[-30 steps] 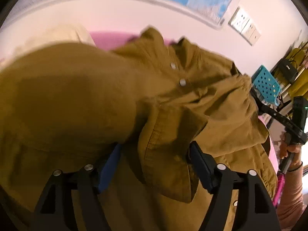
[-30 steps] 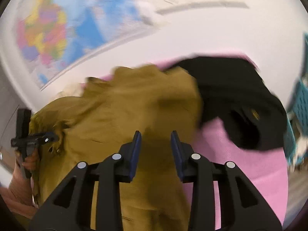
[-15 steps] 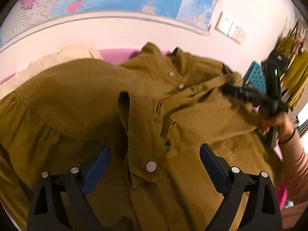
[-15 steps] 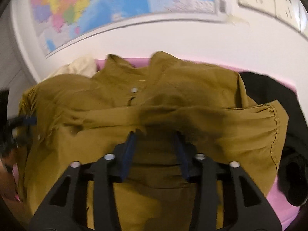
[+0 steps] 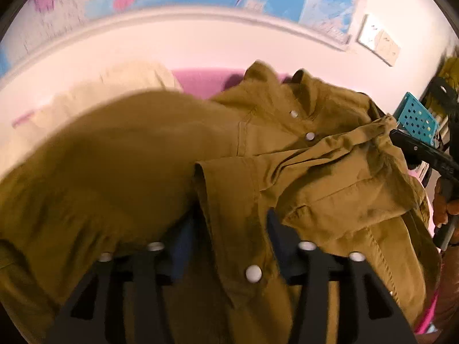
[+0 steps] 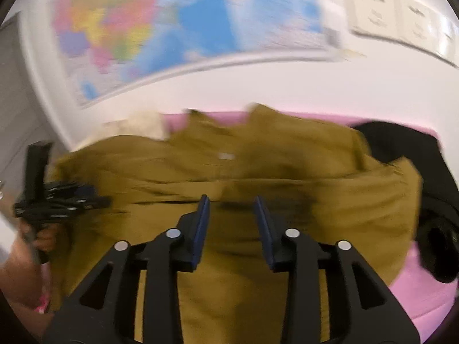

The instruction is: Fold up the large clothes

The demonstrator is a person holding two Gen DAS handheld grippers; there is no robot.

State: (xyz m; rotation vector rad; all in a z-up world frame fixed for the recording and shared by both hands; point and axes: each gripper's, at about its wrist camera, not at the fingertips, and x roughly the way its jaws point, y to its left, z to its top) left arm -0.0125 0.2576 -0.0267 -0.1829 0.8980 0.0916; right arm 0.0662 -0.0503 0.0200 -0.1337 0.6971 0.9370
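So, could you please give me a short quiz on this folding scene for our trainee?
1. True or false: the mustard-brown buttoned shirt lies on a pink padded surface.
2. In the right wrist view, what lies beside the shirt at the picture's right edge? A) a crumpled black garment; B) a red towel; C) a white plate.
3. Fill in: the perforated plastic basket in the left wrist view is ____ in colour.

Key: 1 true; 2 A; 3 turquoise.
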